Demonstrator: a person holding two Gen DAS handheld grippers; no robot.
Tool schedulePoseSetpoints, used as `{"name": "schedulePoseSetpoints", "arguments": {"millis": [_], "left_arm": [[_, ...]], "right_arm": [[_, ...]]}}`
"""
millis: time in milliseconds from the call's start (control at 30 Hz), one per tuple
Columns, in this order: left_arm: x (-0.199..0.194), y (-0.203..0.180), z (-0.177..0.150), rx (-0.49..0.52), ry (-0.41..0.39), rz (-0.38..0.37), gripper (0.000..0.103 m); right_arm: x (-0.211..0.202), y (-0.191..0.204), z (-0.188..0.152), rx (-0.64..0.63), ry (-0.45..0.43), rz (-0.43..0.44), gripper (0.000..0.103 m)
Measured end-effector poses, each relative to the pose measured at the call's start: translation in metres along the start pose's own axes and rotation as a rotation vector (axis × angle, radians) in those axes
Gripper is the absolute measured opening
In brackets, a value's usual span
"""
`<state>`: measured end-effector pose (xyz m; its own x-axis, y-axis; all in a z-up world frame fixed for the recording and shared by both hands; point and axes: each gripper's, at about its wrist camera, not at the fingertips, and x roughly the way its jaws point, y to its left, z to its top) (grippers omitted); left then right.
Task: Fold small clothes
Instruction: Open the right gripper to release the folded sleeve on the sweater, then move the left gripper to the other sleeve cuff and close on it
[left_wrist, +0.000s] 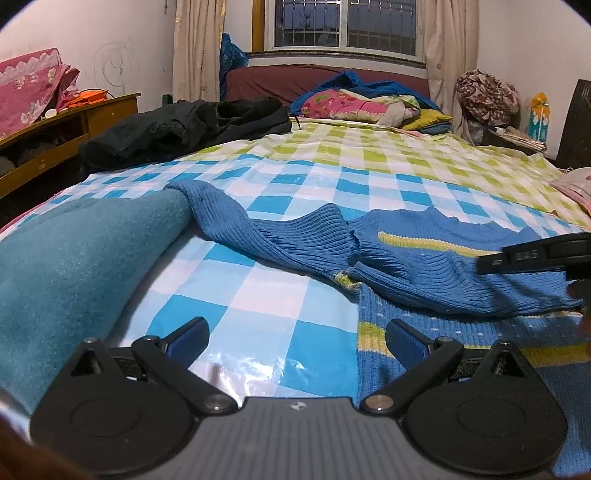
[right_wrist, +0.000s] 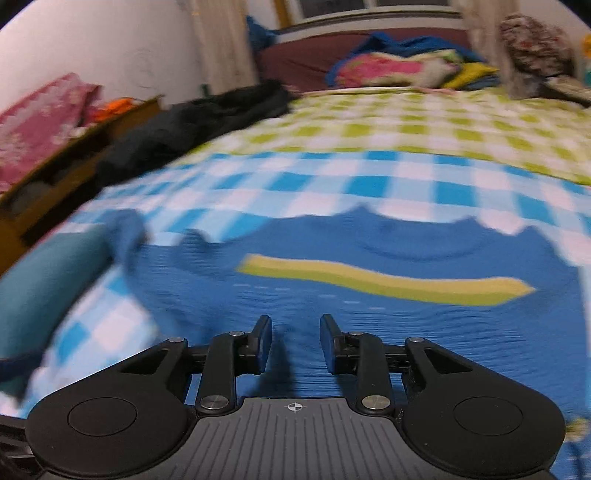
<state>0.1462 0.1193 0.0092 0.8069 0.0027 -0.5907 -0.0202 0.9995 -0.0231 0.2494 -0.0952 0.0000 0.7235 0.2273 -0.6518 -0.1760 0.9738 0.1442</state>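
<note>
1. Lying on the bed (left_wrist: 295, 155), the sweater (right_wrist: 406, 314) is face up, one sleeve (left_wrist: 280, 243) folded across its chest.
2. Left claw (left_wrist: 297, 341) gapes, empty; right claw (right_wrist: 295, 341) is slightly parted over the knit, seemingly gripping nothing, though the view is blurred.
3. Most folds remain.

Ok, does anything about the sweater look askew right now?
Yes: the blue sweater lies flat, but its sleeve trails sideways, rumpled, its cuff against the teal blanket. It isn't folded in yet.
</note>
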Motion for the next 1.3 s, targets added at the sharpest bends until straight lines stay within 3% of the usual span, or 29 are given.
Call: {"name": "schedulePoseSetpoints", "arguments": {"millis": [333, 633, 700, 800, 900, 1000, 1067, 1200, 1233, 1300], "left_arm": [[0.006, -0.006, -0.003, 0.021, 0.007, 0.008, 0.103], [0.007, -0.003, -0.004, 0.022, 0.004, 0.019, 0.103], [0.009, 0.000, -0.003, 0.018, 0.004, 0.025, 0.103], [0.010, 0.005, -0.002, 0.006, 0.006, 0.032, 0.103], [0.010, 0.009, 0.000, 0.002, -0.004, 0.037, 0.103], [0.010, 0.012, 0.000, 0.013, -0.021, 0.045, 0.103], [0.011, 0.014, 0.000, 0.013, -0.022, 0.045, 0.103], [0.017, 0.019, 0.000, -0.002, -0.005, 0.045, 0.103], [0.018, 0.021, 0.000, -0.004, -0.003, 0.046, 0.103], [0.018, 0.022, 0.001, -0.009, -0.003, 0.050, 0.103]], "right_arm": [[-0.017, -0.098, -0.010, 0.162, -0.027, -0.245, 0.028], [-0.020, -0.090, -0.007, 0.095, -0.044, -0.351, 0.029], [-0.029, -0.066, -0.004, 0.010, -0.091, -0.314, 0.031], [-0.029, -0.027, 0.004, -0.084, -0.106, -0.133, 0.030], [-0.011, 0.005, 0.013, -0.147, -0.059, 0.028, 0.033], [0.010, 0.027, 0.017, -0.201, -0.013, 0.098, 0.034], [0.023, 0.035, 0.017, -0.230, 0.039, 0.127, 0.041], [0.039, 0.035, 0.014, -0.269, 0.087, 0.086, 0.043], [0.039, 0.033, 0.015, -0.257, 0.092, 0.088, 0.040], [0.038, 0.032, 0.017, -0.240, 0.095, 0.075, 0.021]]}}
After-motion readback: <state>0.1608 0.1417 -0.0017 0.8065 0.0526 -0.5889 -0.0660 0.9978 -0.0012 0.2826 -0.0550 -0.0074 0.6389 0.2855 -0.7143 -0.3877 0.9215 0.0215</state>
